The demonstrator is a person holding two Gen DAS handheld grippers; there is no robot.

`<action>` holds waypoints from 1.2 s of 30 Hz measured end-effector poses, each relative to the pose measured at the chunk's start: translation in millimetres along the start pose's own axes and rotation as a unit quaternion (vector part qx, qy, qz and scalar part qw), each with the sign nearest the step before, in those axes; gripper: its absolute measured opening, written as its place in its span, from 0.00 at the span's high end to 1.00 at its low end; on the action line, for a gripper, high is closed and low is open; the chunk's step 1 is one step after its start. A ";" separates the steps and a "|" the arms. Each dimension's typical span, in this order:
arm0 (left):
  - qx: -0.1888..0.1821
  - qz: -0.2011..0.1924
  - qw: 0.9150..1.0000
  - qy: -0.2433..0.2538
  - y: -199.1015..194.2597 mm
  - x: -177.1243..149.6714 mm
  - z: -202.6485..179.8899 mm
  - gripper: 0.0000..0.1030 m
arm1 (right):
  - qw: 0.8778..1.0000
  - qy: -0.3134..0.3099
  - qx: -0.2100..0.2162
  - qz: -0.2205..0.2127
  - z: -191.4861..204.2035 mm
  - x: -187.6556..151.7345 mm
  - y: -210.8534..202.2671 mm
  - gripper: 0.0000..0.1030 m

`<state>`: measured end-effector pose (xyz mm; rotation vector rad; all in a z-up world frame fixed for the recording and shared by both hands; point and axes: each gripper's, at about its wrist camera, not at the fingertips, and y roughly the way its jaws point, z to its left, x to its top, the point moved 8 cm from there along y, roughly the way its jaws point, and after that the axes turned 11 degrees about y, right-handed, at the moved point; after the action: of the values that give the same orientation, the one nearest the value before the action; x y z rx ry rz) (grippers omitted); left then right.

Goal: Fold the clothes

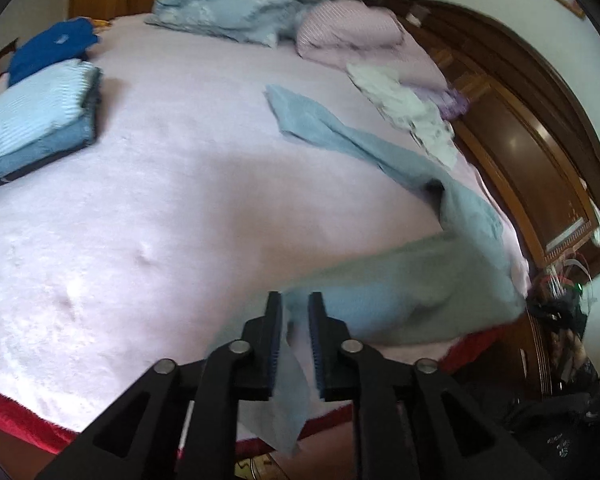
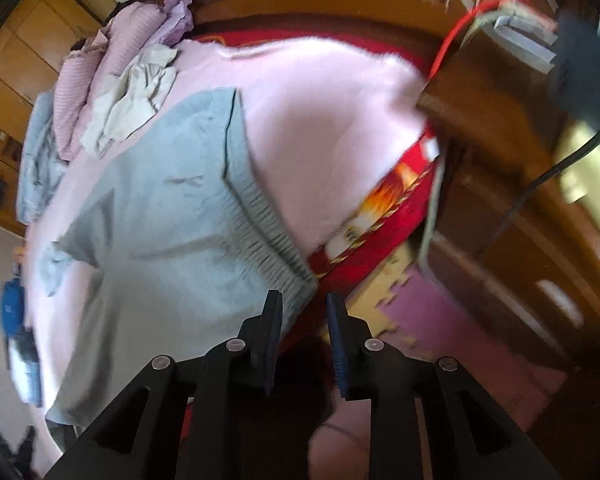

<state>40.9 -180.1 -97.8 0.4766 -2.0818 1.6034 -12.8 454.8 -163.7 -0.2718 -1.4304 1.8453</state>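
Observation:
Light blue-grey pants (image 1: 404, 300) lie across the pink bedspread (image 1: 180, 208), one leg reaching to the far side. My left gripper (image 1: 296, 300) is at the bed's near edge, shut on a leg end; the cloth fills the narrow gap between its fingers and hangs down below them. In the right wrist view the same pants (image 2: 172, 224) lie spread with the elastic waistband (image 2: 268, 228) toward me. My right gripper (image 2: 302, 300) stands open just off the waistband's near corner, nothing between its fingers.
A stack of folded clothes (image 1: 40, 120) and a blue garment (image 1: 52, 48) sit at the bed's far left. Blue and pink quilts (image 1: 244, 8), a crumpled white garment (image 1: 408, 112) and a wooden headboard (image 1: 532, 140) line the right. Foam floor mats (image 2: 432, 320) lie below the red bed edge.

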 end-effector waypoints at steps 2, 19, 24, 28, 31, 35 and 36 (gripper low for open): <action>0.012 -0.022 1.000 -0.014 -10.7 6.3 13.5 0.79 | 1.000 -0.020 0.010 -0.015 13.8 2.8 -10.8 0.77; -0.030 -0.019 0.999 -0.037 134.9 181.1 10.8 0.79 | 0.937 -0.248 0.164 0.183 240.4 -146.5 73.3 0.75; -0.006 0.040 0.999 -0.028 207.1 208.8 15.7 0.79 | 0.929 -0.269 0.158 0.200 235.4 -162.6 82.6 0.75; 0.011 0.082 0.996 -0.022 253.5 219.0 20.1 0.79 | 0.930 -0.260 0.166 0.201 233.0 -151.9 82.2 0.75; 0.014 0.091 0.995 -0.023 270.8 224.3 21.9 0.79 | 0.931 -0.255 0.171 0.199 234.6 -145.1 82.3 0.75; 0.014 0.090 0.996 -0.022 274.1 229.7 24.5 0.79 | 0.932 -0.242 0.176 0.206 232.3 -143.2 86.0 0.75; 0.022 0.087 0.996 -0.017 273.8 231.5 26.1 0.79 | 0.932 -0.241 0.175 0.208 232.5 -144.5 87.8 0.75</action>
<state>-302.1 -132.5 -194.6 0.3477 -2.1686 1.7529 -89.5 180.4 -201.9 0.0771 -1.3863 2.6108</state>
